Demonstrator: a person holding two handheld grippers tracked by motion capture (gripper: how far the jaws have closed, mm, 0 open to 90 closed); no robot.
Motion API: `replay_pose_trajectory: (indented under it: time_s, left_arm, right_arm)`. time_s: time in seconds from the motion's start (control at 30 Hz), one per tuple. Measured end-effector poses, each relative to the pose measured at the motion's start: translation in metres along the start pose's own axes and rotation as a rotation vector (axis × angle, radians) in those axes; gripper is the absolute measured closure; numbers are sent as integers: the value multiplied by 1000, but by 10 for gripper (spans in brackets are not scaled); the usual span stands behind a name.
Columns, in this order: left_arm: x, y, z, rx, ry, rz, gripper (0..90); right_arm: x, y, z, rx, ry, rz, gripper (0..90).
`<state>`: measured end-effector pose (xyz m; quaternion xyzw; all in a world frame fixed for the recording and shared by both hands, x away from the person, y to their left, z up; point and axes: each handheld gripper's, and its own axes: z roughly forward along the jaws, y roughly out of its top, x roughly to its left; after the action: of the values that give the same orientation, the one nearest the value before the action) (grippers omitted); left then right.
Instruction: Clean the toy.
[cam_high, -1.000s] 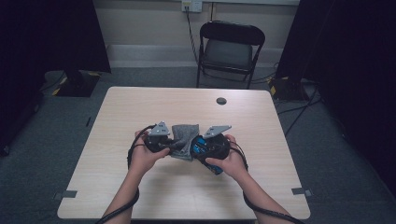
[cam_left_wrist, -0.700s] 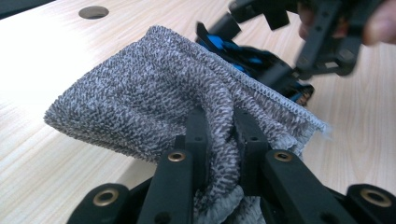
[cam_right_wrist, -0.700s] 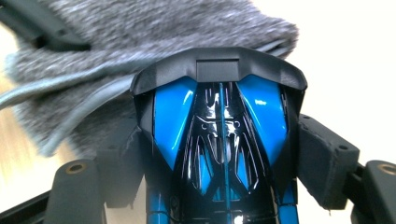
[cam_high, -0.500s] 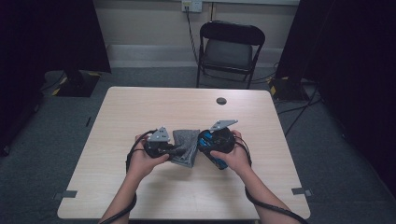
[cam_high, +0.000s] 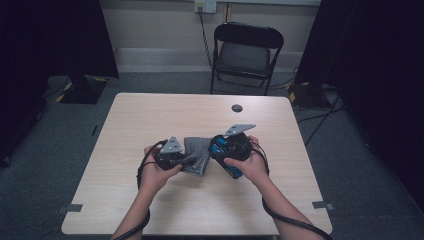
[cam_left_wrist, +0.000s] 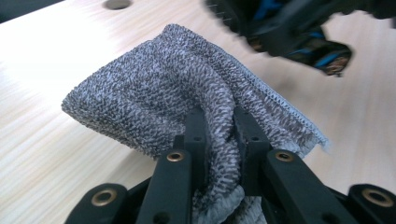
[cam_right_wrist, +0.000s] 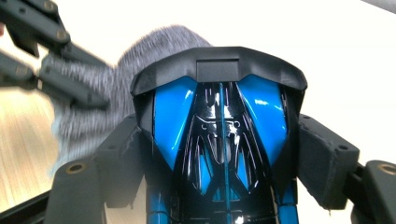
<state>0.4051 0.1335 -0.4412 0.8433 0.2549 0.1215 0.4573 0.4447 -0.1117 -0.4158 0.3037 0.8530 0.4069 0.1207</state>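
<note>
Wiping in progress: left gripper (cam_left_wrist: 219, 135) clamped on cloth (cam_high: 196, 154) at table (cam_high: 150, 115) centre, right gripper (cam_right_wrist: 224, 154) gripping black-blue car (cam_right_wrist: 219, 121) at 3 o'clock of cloth. Contact not made yet; most wiping probably left.

One grey terry cloth (cam_high: 197, 152) lies on the single wooden counter (cam_high: 150, 120), and one black-and-blue toy car (cam_right_wrist: 222, 135) is there as well, at about 3 o'clock from the cloth. Two tools count up: the left tool (cam_left_wrist: 219, 126) and the right tool (cam_right_wrist: 219, 154), one in each of two hands. Beyond the counter at 12 o'clock stands one black folding chair (cam_high: 247, 55), and the counter has one round cable hole (cam_high: 237, 108).
</note>
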Motion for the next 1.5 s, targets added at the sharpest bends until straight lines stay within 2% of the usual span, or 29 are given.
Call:
replay_pose_trajectory:
  time_s: [0.13,0.3,0.47,0.73,1.0,1.17,1.5]
  left_arm:
    - [-11,4,8,-4,-17,30,779]
    - [-16,4,13,-4,-31,40,780]
    - [-21,1,17,-1,-49,32,780]
    - [-34,-2,31,6,-93,44,780]
    - [-45,-5,40,-5,-125,42,780]
    - [-50,-7,44,-7,-144,27,781]
    - [-59,-4,52,-12,-186,41,780]
  right_arm:
    - [3,2,4,13,2,6,256]
    - [5,3,7,30,-2,-7,256]
    - [5,6,9,40,-17,-2,256]
    - [6,11,14,22,-3,25,256]
    - [4,18,16,12,-11,48,256]
    - [5,21,19,21,-17,49,256]
    - [0,27,14,-6,-22,80,256]
